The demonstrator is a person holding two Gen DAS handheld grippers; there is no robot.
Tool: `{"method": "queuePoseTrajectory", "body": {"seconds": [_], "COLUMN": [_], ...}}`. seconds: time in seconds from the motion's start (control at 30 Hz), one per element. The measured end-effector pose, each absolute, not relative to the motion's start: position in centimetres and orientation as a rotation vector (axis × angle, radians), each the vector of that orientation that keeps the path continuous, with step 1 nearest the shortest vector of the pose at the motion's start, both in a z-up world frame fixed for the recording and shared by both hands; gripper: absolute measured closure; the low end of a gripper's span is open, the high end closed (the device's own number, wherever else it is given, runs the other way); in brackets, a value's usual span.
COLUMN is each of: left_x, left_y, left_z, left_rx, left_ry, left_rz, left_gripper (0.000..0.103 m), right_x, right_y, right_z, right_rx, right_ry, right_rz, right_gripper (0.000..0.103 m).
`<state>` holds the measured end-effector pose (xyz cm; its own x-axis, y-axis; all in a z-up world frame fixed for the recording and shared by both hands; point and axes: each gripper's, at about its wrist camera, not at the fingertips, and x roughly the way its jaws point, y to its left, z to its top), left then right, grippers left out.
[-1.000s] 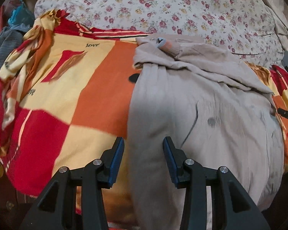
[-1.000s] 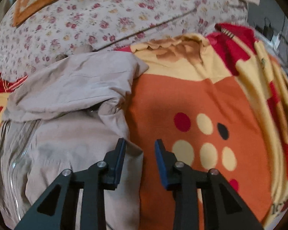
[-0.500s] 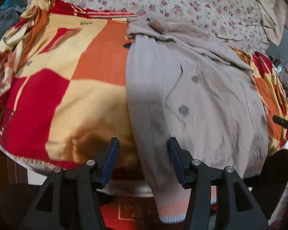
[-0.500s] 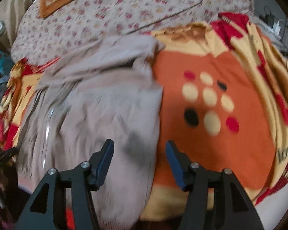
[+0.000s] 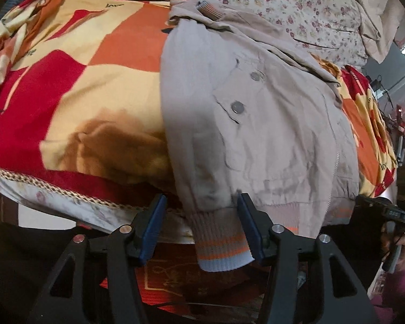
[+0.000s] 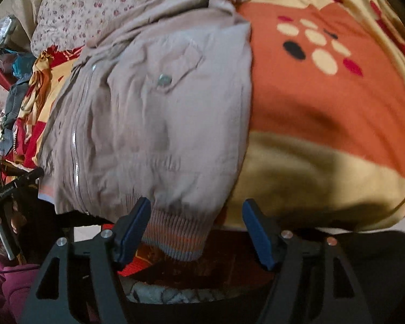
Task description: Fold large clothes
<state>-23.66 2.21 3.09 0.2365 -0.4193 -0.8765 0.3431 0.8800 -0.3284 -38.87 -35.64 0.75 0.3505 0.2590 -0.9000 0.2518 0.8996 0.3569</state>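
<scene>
"love" printed on blanket, top near 470,120 & right edge; other text unreadable.

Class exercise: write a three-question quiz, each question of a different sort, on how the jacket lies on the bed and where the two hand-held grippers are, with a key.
1. True or false: the left hand-held gripper is clamped shut on the jacket.
2. Multiple choice: the jacket's ribbed hem is
A. folded up over the collar
B. hanging over the bed's near edge
C. tucked under the blanket
3. Fill in: the fingers of the right hand-held gripper stand on either side of the jacket's ____.

Key: 1 false; 2 B; 3 hem.
</scene>
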Motion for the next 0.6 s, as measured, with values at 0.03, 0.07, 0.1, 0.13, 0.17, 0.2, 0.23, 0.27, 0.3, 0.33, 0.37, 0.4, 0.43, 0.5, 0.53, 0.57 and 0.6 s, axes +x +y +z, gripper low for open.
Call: {"method": "queuePoseTrajectory", "body": {"seconds": [0.03, 0.07, 0.1, 0.13, 0.17, 0.2, 0.23, 0.27, 0.3, 0.33, 0.37, 0.4, 0.43, 0.5, 0.53, 0.57, 0.6], "left_x": [-23.8, -23.9, -23.9, -24.0, -24.0, -24.1, -24.2, -24.2, -24.2, -24.2, -24.3, -24.3, -24.3, -24.4, -24.4, -24.4, -24.4], "left_y": [1.9, 1.8, 1.6, 1.4, 1.2, 1.1, 1.1, 0.9, 0.8, 0.8, 0.7, 0.6, 0.6, 0.5, 0.5, 0.4, 0.4], "left_z": [2.9, 2.7, 2.5, 2.4, 2.2, 2.1, 2.1, 2.0, 1.9, 1.9, 1.9, 1.9, 1.9, 1.8, 1.8, 1.8, 1.7], "left_rx": [-0.072, -0.07, -0.068, -0.065, -0.058, -0.054, -0.052, -0.048, -0.044, -0.041, -0.033, -0.028, -0.023, -0.01, -0.007, -0.004, -0.003], "left_ry": [1.229, 1.234, 1.236, 1.237, 1.237, 1.236, 1.234, 1.233, 1.232, 1.23, 1.228, 1.227, 1.224, 1.222, 1.221, 1.221, 1.221], "left_rz": [-0.531, -0.537, -0.539, -0.54, -0.542, -0.541, -0.541, -0.54, -0.538, -0.536, -0.533, -0.531, -0.529, -0.524, -0.523, -0.52, -0.519], "left_gripper": [0.053, 0.053, 0.053, 0.053, 0.053, 0.053, 0.053, 0.053, 0.053, 0.053, 0.053, 0.053, 0.053, 0.053, 0.053, 0.053, 0.053], "right_x": [-38.9, -38.9, -39.0, -39.1, -39.2, -39.1, -39.1, -39.1, -39.0, -38.9, -38.8, -38.5, -38.3, -38.2, -38.2, -38.2, -38.1], "right_y": [-35.5, -35.4, -35.1, -34.9, -34.6, -34.3, -34.0, -33.8, -33.6, -33.5, -33.4, -33.0, -32.9, -33.1, -33.1, -33.2, -33.2], "right_z": [0.3, -0.2, -0.8, -1.2, -1.5, -1.6, -1.6, -1.6, -1.5, -1.3, -1.2, -1.2, -1.2, -1.2, -1.2, -1.2, -1.2], "right_rx": [0.498, 0.513, 0.531, 0.539, 0.539, 0.531, 0.523, 0.523, 0.527, 0.526, 0.518, 0.505, 0.495, 0.494, 0.498, 0.499, 0.498], "right_ry": [1.237, 1.251, 1.264, 1.269, 1.273, 1.273, 1.269, 1.264, 1.256, 1.252, 1.251, 1.252, 1.252, 1.251, 1.249, 1.25, 1.25], "right_rz": [0.009, 0.015, 0.027, 0.034, 0.039, 0.043, 0.047, 0.056, 0.068, 0.075, 0.076, 0.075, 0.074, 0.071, 0.071, 0.072, 0.072], "right_gripper": [0.028, 0.028, 0.028, 0.028, 0.028, 0.028, 0.028, 0.028, 0.028, 0.028, 0.028, 0.028, 0.029, 0.029, 0.029, 0.029, 0.029]}}
